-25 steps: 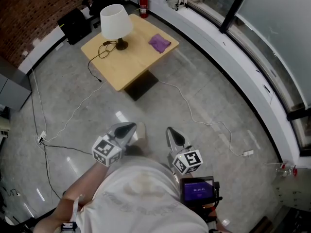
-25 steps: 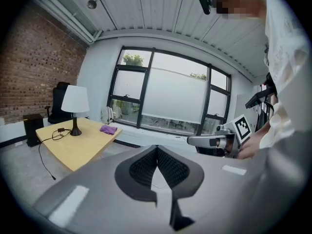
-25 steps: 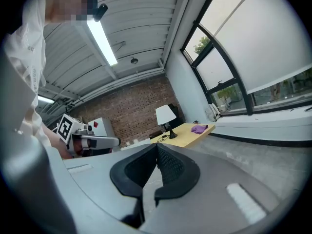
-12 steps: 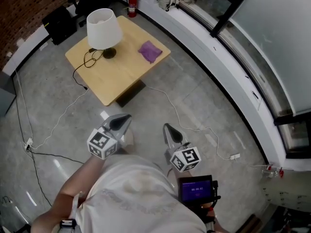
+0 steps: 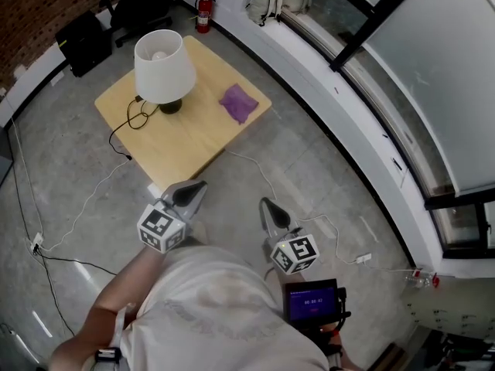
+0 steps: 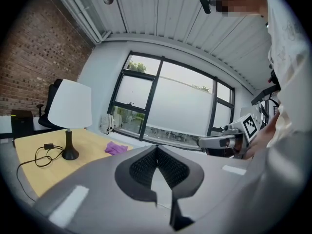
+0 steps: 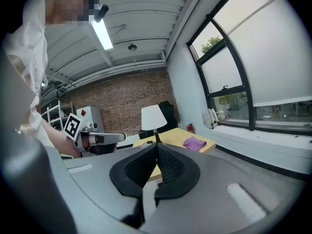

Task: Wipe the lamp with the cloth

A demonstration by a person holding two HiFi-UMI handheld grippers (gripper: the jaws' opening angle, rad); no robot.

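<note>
Nearer than a second ago, the desk [image 5: 186, 141] has grown in the head view and its near corner now sits just ahead of my left gripper [image 5: 197, 185]. My right gripper [image 5: 267, 205] is level with the left one, over the grey floor [image 5: 255, 161]. Both pairs of jaws are pressed together with nothing between them. The lamp [image 5: 164, 66] stands upright toward the desk's far left edge, with its black cord [image 5: 131, 118] looped beside the base. The purple cloth [image 5: 237, 102] lies crumpled by the right corner, well apart from both grippers.
</note>
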